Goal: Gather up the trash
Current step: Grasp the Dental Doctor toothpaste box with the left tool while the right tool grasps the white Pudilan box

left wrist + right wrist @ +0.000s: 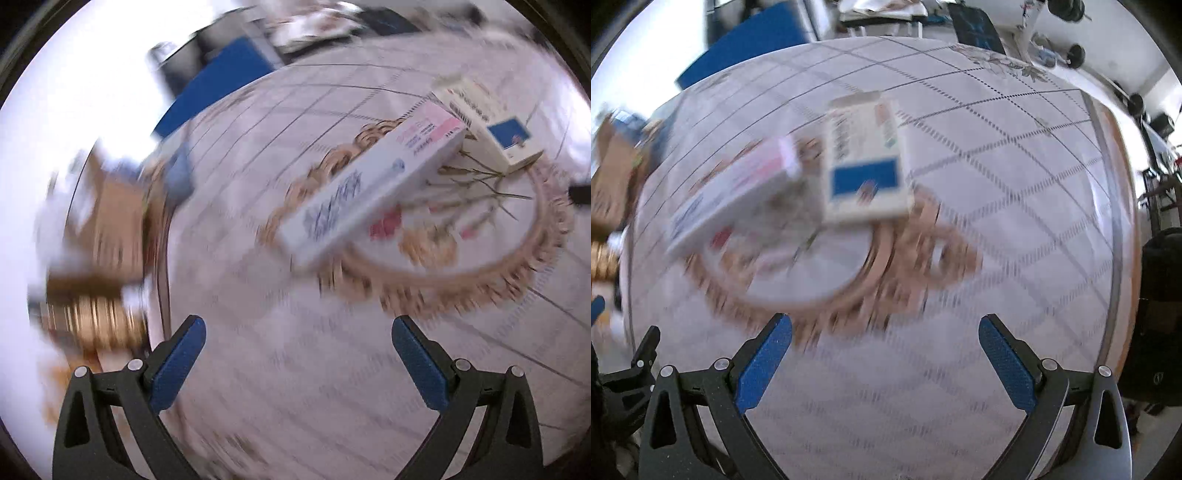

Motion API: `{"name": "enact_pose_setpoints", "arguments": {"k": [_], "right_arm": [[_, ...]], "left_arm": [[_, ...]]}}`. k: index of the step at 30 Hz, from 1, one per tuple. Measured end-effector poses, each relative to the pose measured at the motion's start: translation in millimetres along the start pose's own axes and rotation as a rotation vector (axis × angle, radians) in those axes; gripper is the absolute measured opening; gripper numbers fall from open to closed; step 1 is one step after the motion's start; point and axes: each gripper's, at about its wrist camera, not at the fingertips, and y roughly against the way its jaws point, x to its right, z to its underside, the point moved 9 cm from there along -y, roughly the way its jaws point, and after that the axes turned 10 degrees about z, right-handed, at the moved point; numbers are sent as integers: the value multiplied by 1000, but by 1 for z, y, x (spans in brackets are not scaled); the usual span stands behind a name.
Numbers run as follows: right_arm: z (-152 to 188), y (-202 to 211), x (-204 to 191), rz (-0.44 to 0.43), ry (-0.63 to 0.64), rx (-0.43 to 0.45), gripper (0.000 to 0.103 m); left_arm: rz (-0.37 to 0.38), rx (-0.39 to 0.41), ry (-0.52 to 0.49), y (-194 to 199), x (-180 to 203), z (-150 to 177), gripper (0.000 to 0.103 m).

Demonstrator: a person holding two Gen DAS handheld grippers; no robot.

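Observation:
Two empty cartons lie on a round lace-edged doily [517, 266] [886, 266] on the table. A long white and pink carton [373, 184] [735, 199] lies at a slant. Beside it rests a shorter white carton with a blue patch [491, 125] [866, 158]. My left gripper [298, 356] is open above the tablecloth, short of the long carton, with nothing between its blue pads. Nearer the shorter carton, my right gripper [885, 354] is also open and empty. Both views are blurred by motion.
A round table with a white grid-patterned cloth [1015, 155] fills both views. A brown cardboard box [110, 221] [609, 170] and something golden [96, 321] sit past the left edge. A blue chair [218, 85] [753, 44] stands behind. A dark object [1160, 314] is at the right.

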Motion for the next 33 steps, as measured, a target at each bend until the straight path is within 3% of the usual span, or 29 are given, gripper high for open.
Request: {"name": "enact_pose_setpoints", "arguments": {"k": [3, 9, 10, 11, 12, 13, 16, 21, 27, 30, 33], "right_arm": [[-32, -22, 5, -15, -23, -35, 102], [-66, -46, 0, -56, -37, -70, 102], [-70, -48, -1, -60, -40, -74, 102], [-73, -50, -2, -64, -42, -75, 102], [-75, -51, -3, -69, -43, -77, 102], [-78, -53, -4, -73, -44, -78, 102], [-87, -57, -8, -86, -47, -82, 102], [-94, -61, -16, -91, -41, -79, 102], [-104, -70, -48, -68, -27, -62, 102], [-111, -73, -65, -29, -8, -44, 102], [-121, -78, -79, 22, 9, -25, 102]], "left_arm": [[30, -28, -155, -24, 12, -39, 102], [166, -105, -318, -56, 45, -82, 102], [180, -114, -339, -60, 49, -85, 97], [185, -116, -347, -63, 50, -86, 78], [196, -130, -348, -67, 51, -87, 66], [193, -140, -339, -69, 49, -87, 61], [221, -131, -295, -67, 43, -89, 60], [216, -183, -19, -72, 9, -66, 59], [292, -267, 538, -70, -31, 0, 59], [344, -276, 732, -67, -36, 15, 59], [354, -293, 814, -66, -38, 18, 59]]}}
